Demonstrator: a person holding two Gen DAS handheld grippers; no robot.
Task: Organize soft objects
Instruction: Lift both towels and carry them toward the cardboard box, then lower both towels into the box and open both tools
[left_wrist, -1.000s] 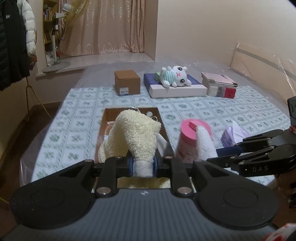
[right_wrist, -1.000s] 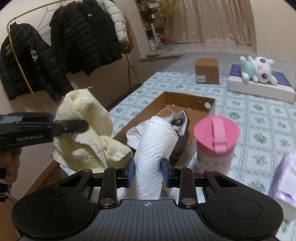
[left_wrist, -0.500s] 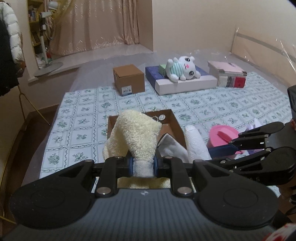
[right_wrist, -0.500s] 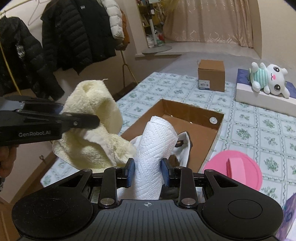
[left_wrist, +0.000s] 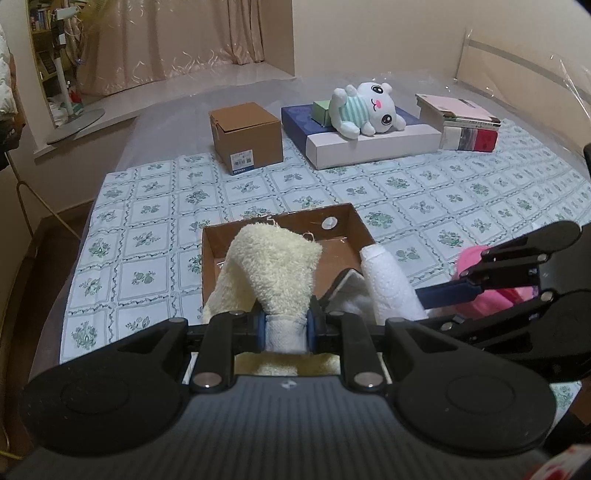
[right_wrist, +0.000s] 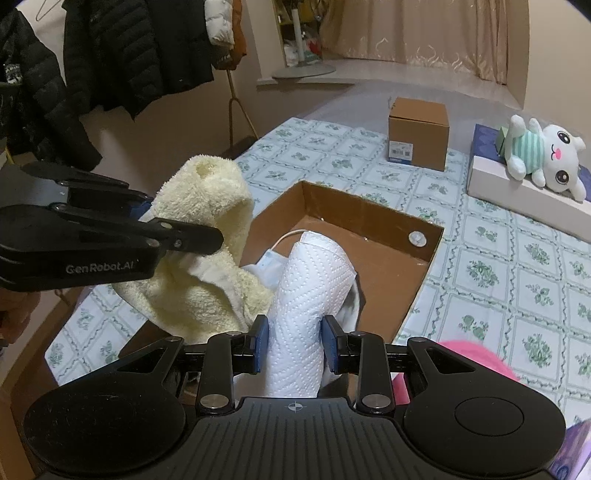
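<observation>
Fluffy yellow towel is squeezed in the left gripper; bumpy white paper towel is squeezed in the right gripper. Both hang over the open brown box, near a pink lid.

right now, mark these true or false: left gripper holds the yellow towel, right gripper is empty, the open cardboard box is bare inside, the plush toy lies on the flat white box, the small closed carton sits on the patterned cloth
1. The left gripper is shut on the yellow towel. True.
2. The right gripper is empty. False: it is shut on a white paper towel.
3. The open cardboard box is bare inside. False: a face mask with its ear loop shows in it, behind the two held items.
4. The plush toy lies on the flat white box. True.
5. The small closed carton sits wholly on the patterned cloth. False: it stands at the cloth's far edge, mostly beyond it.
</observation>
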